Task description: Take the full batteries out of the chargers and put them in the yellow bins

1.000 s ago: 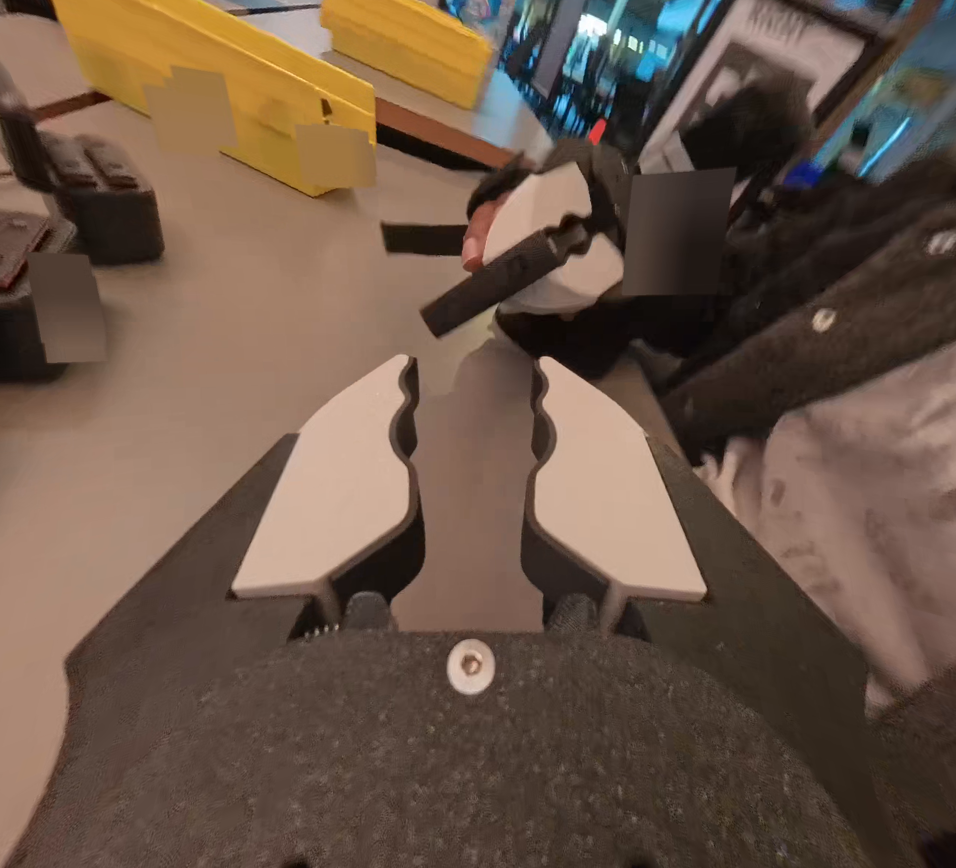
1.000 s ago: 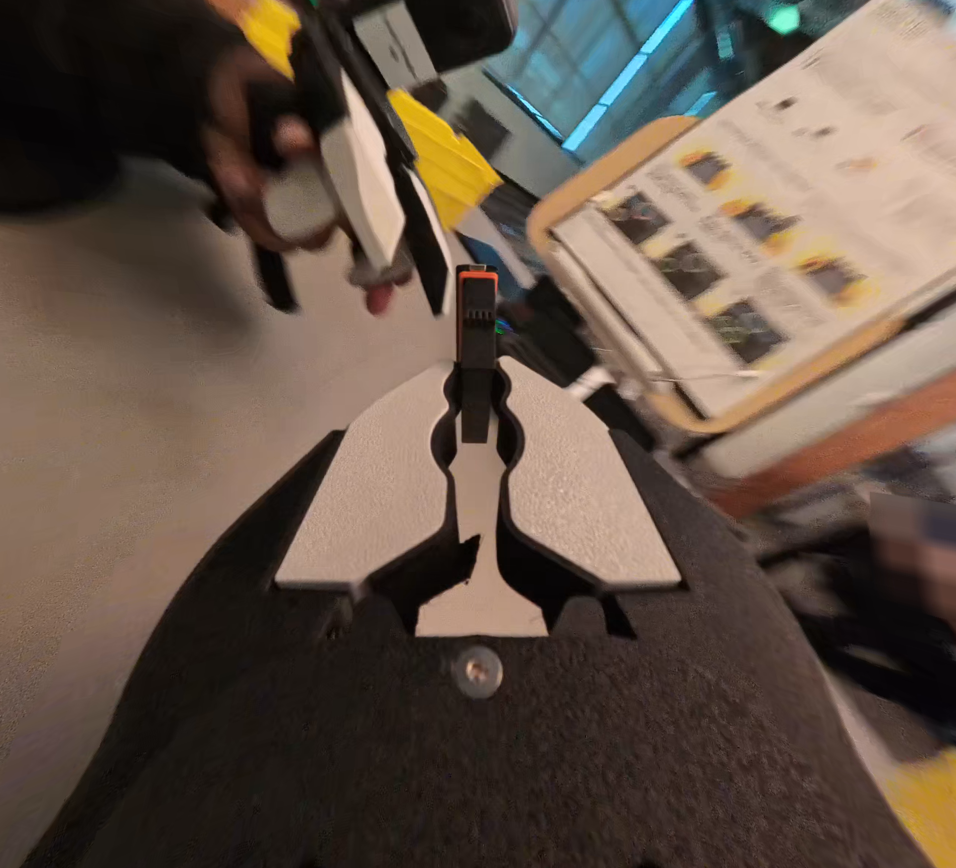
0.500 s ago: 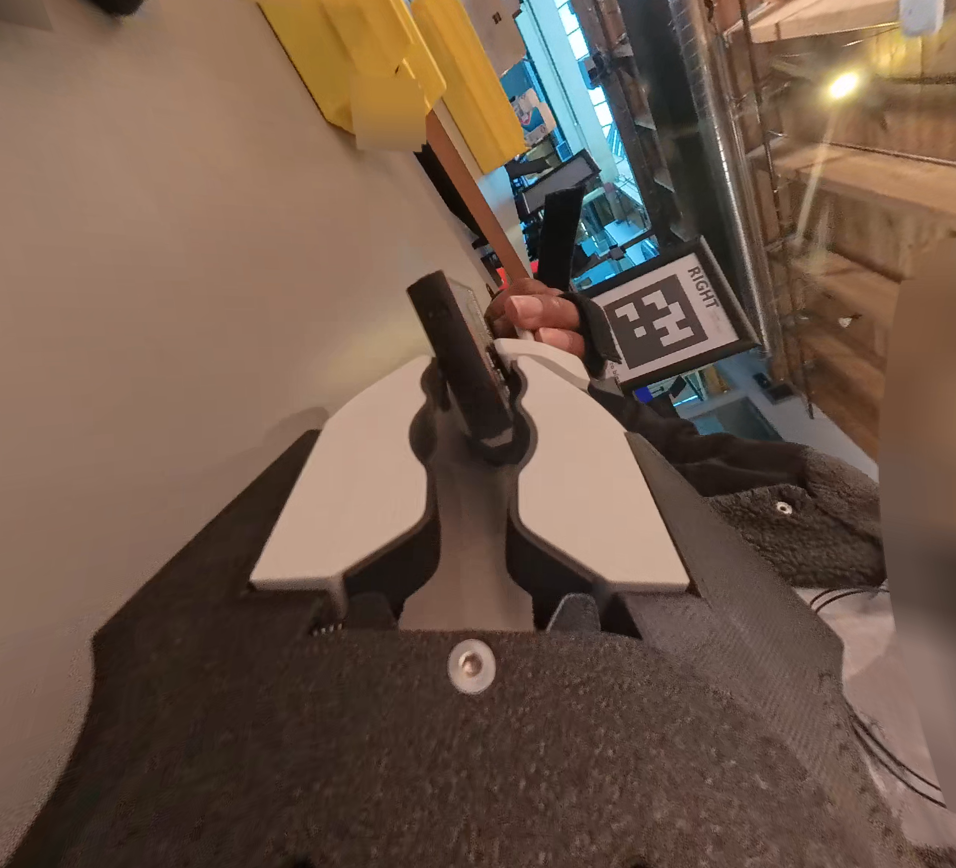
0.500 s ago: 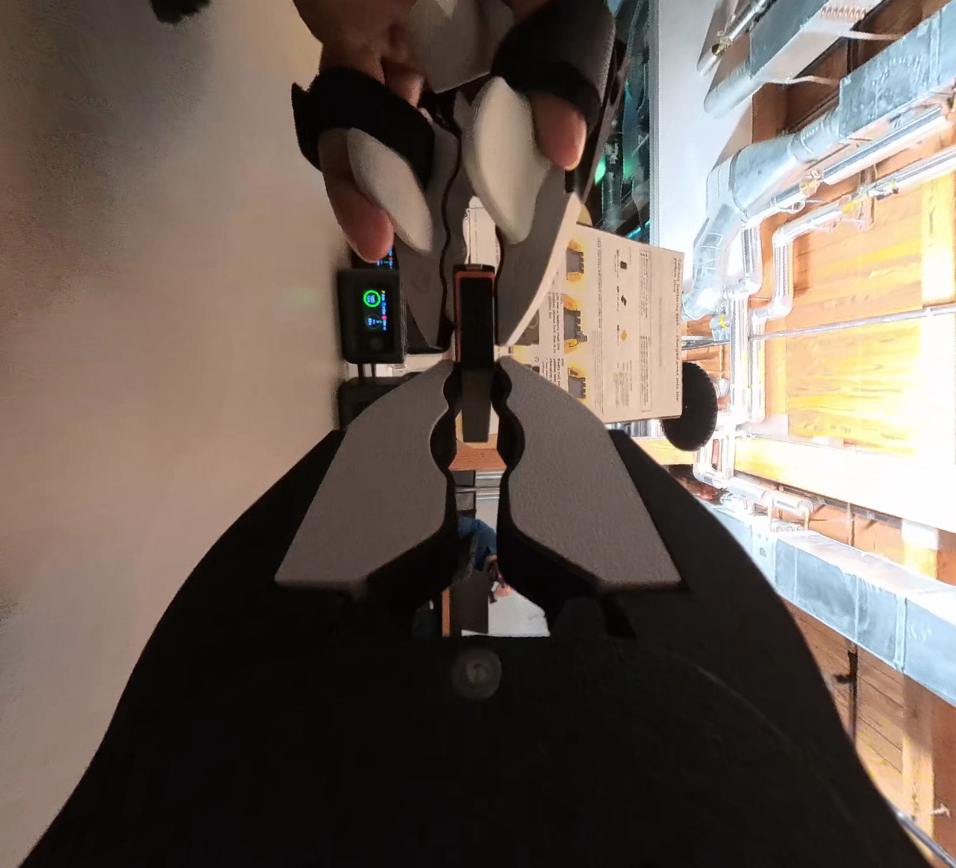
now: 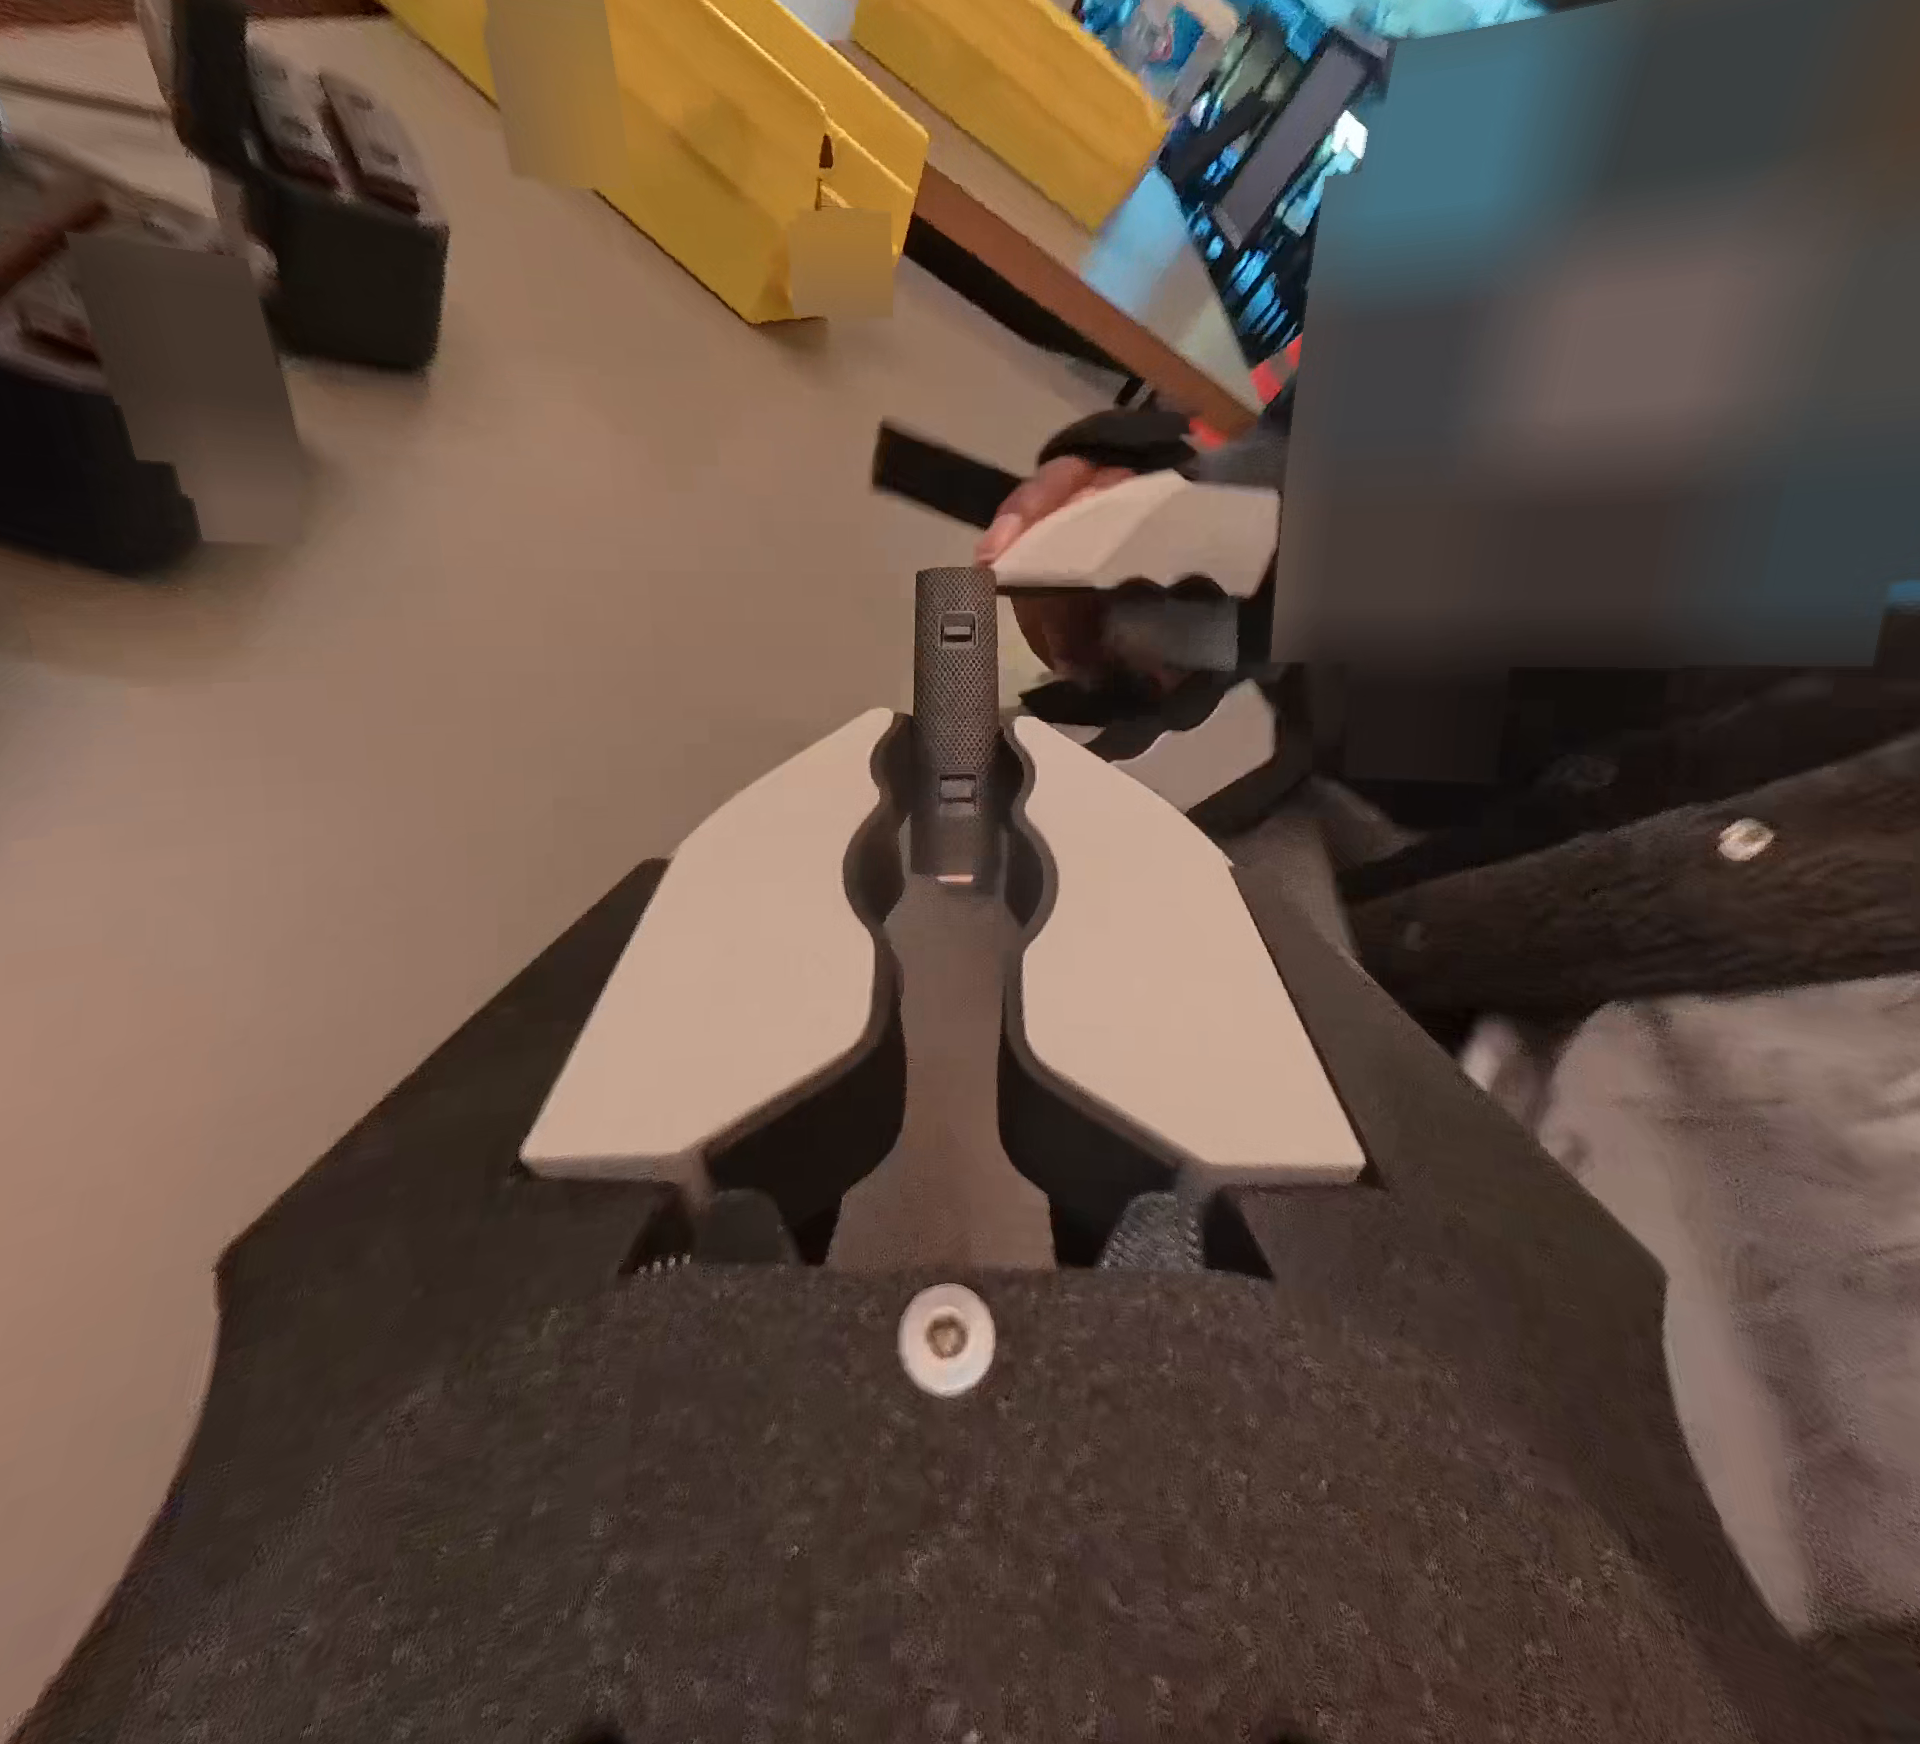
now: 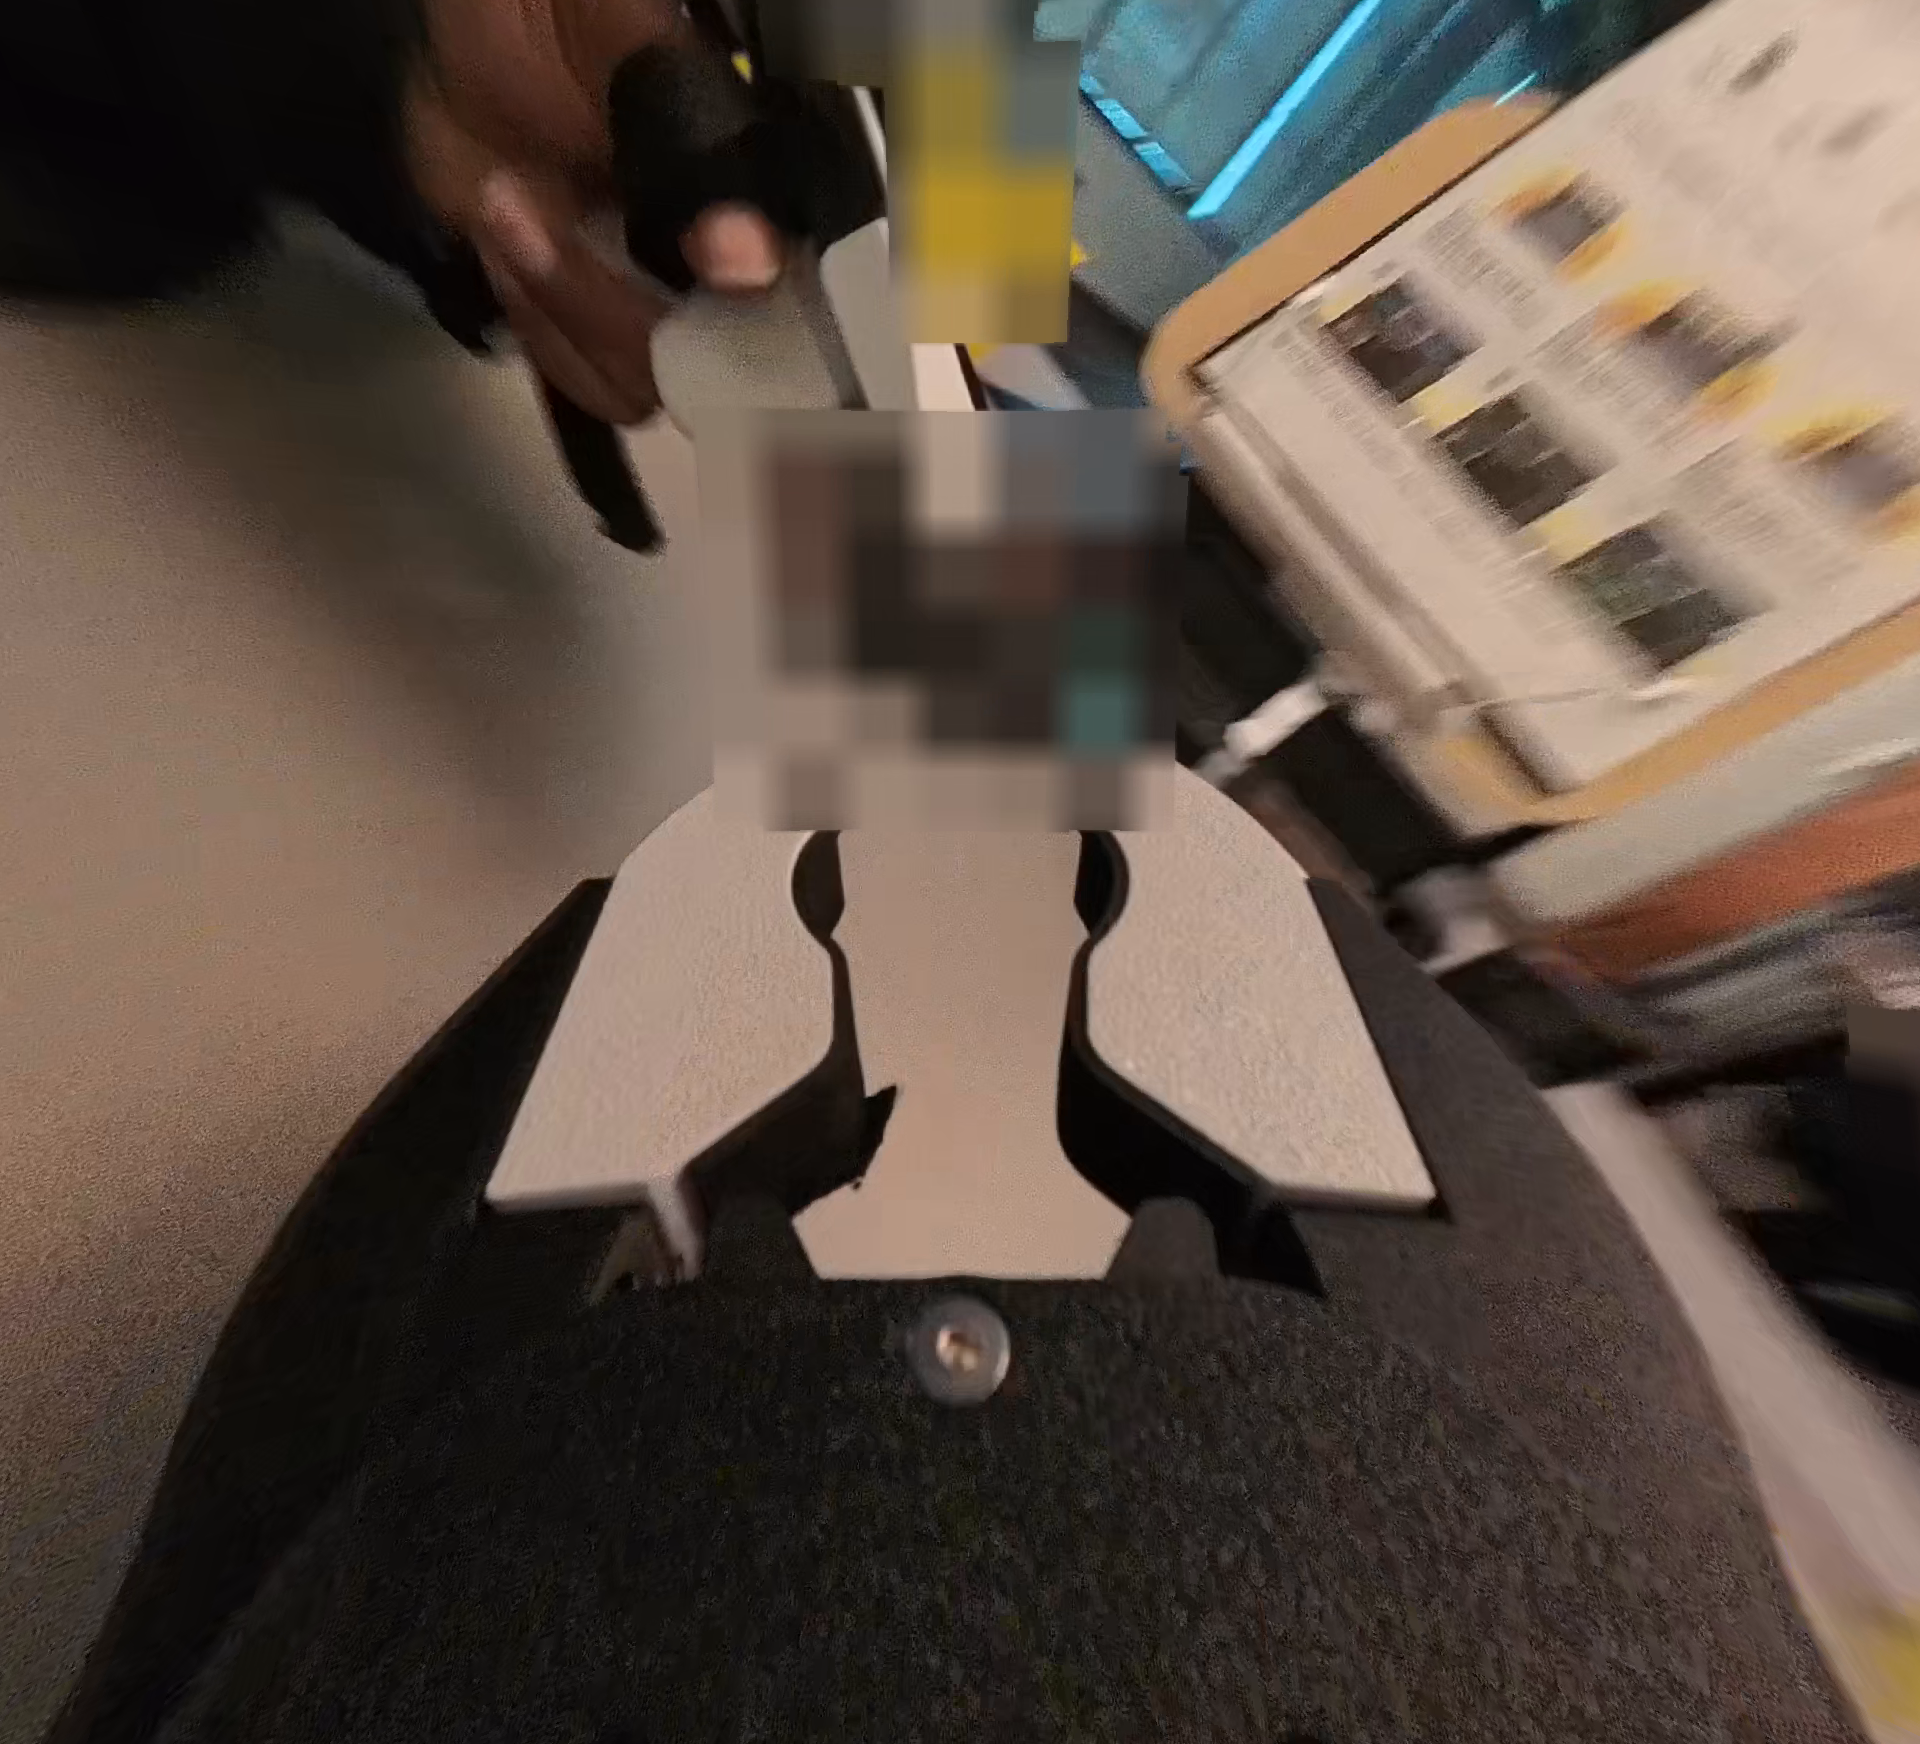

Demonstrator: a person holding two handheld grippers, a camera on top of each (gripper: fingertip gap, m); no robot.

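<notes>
My left gripper is shut on a black textured battery, which stands out forward from between the fingers above the grey table. Two yellow bins lie at the back: a long one and a smaller one behind it. Black chargers stand at the far left. My right gripper is open and empty; a mosaic patch hides its tips. It also shows in the left wrist view, in a hand just beyond the battery.
A person's dark sleeve and light clothing fill the right of the left wrist view. A board with a printed sheet leans at the right in the right wrist view. The hand holding the left gripper is at the upper left there.
The battery passed from my right gripper to my left one. The left gripper shut on it, the right gripper opened and drew back, and both views swung level again.
</notes>
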